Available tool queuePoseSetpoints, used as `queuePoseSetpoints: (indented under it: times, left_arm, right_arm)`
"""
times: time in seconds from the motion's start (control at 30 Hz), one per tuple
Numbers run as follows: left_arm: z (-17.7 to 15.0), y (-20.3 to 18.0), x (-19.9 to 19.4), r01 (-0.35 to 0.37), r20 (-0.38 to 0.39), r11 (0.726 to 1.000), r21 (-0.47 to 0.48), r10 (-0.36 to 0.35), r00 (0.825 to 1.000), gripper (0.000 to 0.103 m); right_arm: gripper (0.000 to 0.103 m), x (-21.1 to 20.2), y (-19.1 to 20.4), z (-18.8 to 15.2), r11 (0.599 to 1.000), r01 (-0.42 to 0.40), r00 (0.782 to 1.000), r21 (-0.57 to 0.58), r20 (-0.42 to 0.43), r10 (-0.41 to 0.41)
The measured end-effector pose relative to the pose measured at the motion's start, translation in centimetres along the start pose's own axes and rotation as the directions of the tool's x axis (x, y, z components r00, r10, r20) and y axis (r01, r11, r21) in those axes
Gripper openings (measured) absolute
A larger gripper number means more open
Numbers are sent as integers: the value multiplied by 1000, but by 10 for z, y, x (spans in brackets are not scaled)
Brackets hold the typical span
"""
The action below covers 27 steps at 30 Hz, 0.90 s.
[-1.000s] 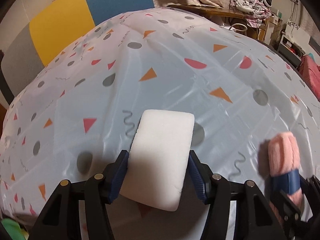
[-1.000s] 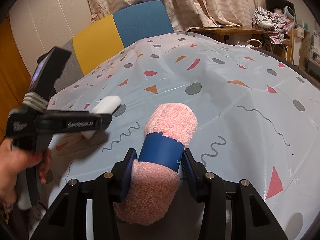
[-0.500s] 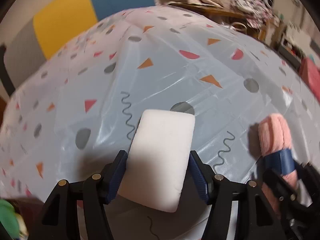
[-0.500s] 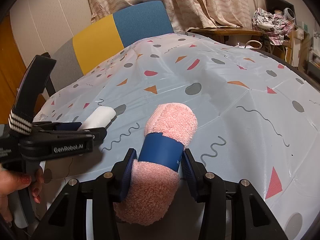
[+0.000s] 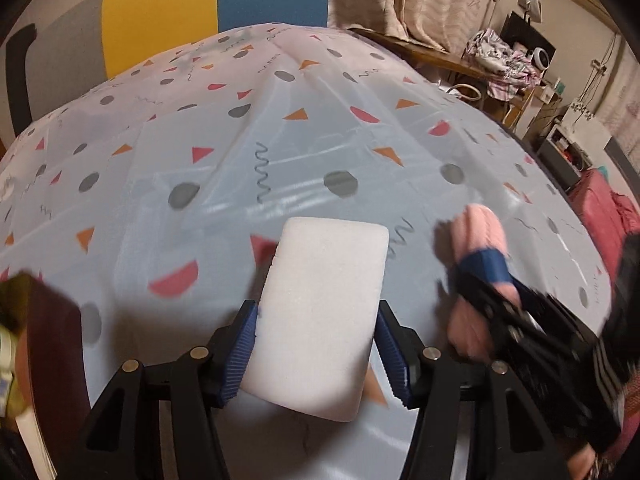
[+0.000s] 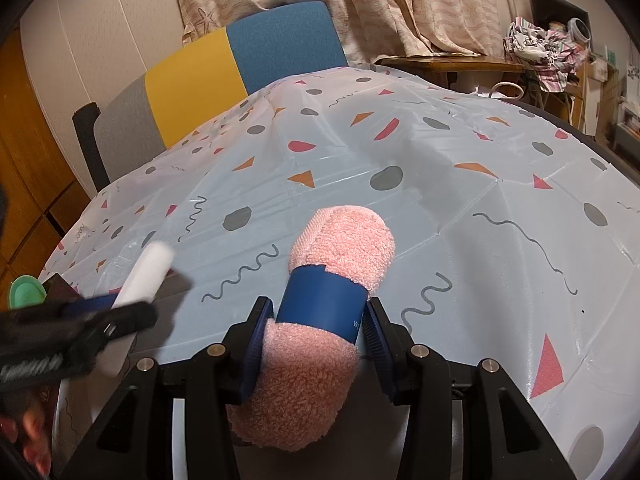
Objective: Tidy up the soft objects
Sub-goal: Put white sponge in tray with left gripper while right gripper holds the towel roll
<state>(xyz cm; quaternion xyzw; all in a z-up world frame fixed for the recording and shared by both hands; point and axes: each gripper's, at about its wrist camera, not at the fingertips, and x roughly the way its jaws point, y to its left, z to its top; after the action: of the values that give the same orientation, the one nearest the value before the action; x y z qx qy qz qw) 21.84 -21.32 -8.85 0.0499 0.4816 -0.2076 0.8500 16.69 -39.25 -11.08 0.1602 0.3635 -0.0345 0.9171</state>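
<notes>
Left tool (image 5: pixel 316 352) clamped on white sponge (image 5: pixel 320 316), jaws just closing slightly; right tool (image 6: pixel 316 344) gripping rolled pink towel (image 6: pixel 320 308) above patterned worktop (image 6: pixel 460 184).

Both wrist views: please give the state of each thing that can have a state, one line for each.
White sponge: upright, clamped between the pads, lifted off the tablecloth.
Left gripper: shut on the white sponge; its jaws have just closed a little further.
Pink towel roll: rolled, bound by a blue band, gripped at the band.
Right gripper: shut on the pink towel roll.
Tablecloth: spread flat, creased.
</notes>
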Motion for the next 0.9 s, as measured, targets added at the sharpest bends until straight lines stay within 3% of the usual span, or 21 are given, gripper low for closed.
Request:
queuePoseSetpoints:
  times: [0.37,0.9]
  left_arm:
    - [-62,10,-68,110,77,990,-88,-104,992,58]
    - [-119,86,-174,72,254,980,-185,-23,967,58]
  right_arm:
    - [47,1,2,0,1000,18,1000,-15,-2,-18]
    - [48,1,7,0,998,51,999,-40,-6,-52]
